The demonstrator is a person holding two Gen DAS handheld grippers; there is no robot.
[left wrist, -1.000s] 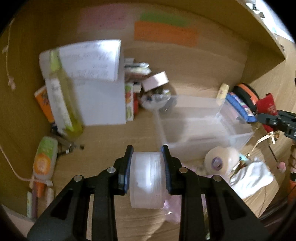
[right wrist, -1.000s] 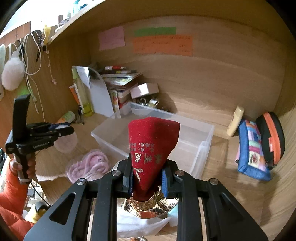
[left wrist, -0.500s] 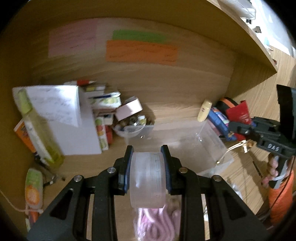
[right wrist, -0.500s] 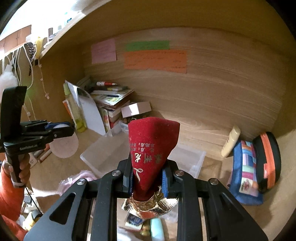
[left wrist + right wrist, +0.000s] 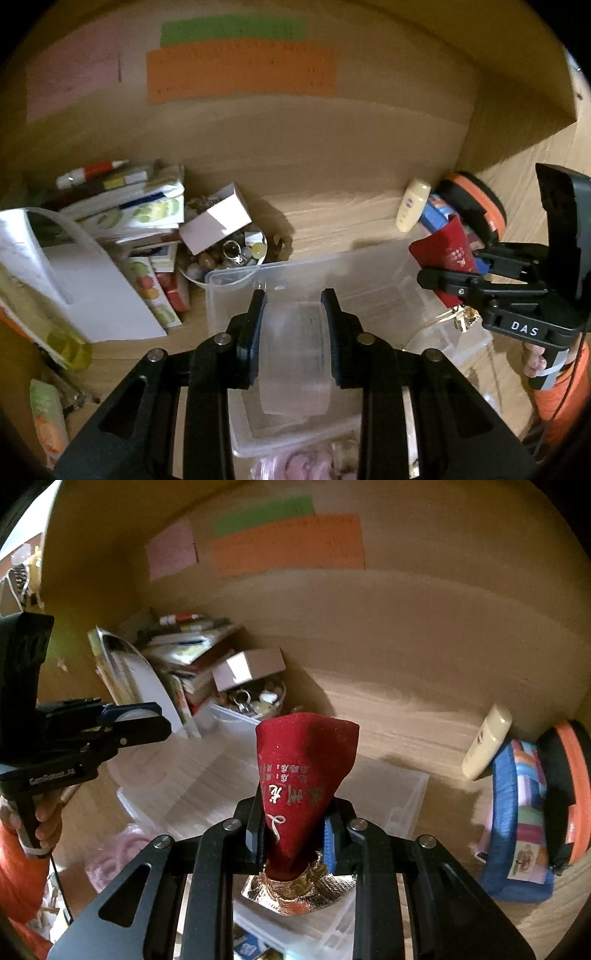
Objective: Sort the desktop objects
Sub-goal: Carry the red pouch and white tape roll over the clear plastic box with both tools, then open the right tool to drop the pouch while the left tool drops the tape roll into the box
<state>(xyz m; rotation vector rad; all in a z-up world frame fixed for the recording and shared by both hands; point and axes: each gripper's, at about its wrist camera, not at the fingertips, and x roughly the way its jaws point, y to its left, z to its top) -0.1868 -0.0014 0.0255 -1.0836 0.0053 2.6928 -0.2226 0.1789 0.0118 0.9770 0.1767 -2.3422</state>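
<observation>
My left gripper [image 5: 294,306] is shut on a clear plastic round container [image 5: 294,358] and holds it above the clear plastic bin [image 5: 369,280]. My right gripper [image 5: 295,812] is shut on a red velvet pouch [image 5: 303,771] with gold trim and gold lettering, held above the same bin [image 5: 399,794]. The right gripper with the pouch [image 5: 448,254] shows at the right of the left wrist view. The left gripper [image 5: 147,720] shows at the left of the right wrist view.
A stack of books [image 5: 125,210], a white box [image 5: 216,219] over a bowl of trinkets [image 5: 236,253] and a yellow-green bottle [image 5: 55,332] stand at back left. A cream tube [image 5: 487,742], blue pouch [image 5: 521,827] and orange-black case [image 5: 569,786] lie right. Pink fabric [image 5: 303,461] lies near the bin.
Both grippers have moved forward toward the back wall and over the clear bin, each keeping its object. The pink fabric and white items have dropped out of the foreground.
</observation>
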